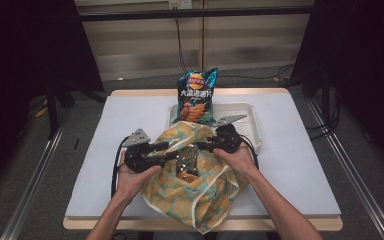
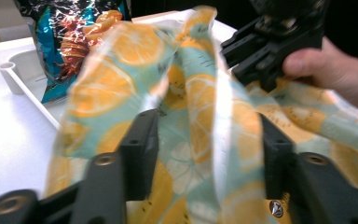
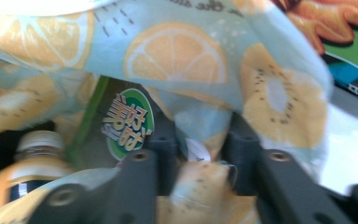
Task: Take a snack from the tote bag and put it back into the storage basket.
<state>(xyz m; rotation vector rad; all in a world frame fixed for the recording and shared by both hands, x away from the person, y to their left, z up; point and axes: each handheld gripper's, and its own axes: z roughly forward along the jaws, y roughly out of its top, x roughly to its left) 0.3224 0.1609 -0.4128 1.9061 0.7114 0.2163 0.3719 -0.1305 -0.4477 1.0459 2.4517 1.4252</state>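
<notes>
Soft, limp cloth bag (image 1: 195,175) sags; best hold is its rim. Left gripper (image 2: 205,140) jaws stand apart around a fold; right gripper (image 3: 200,144) jaws pinch the rim.

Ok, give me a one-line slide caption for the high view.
Two hand-held grippers, left gripper and right gripper, work the mouth of a fruit-print fabric bag; chip bag stands in white tray.

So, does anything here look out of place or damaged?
Nothing looks spilled or torn. The fruit-print bag lies crumpled on the table, its mouth held apart by the left gripper and right gripper. The chips bag leans upright at the white tray.
</notes>
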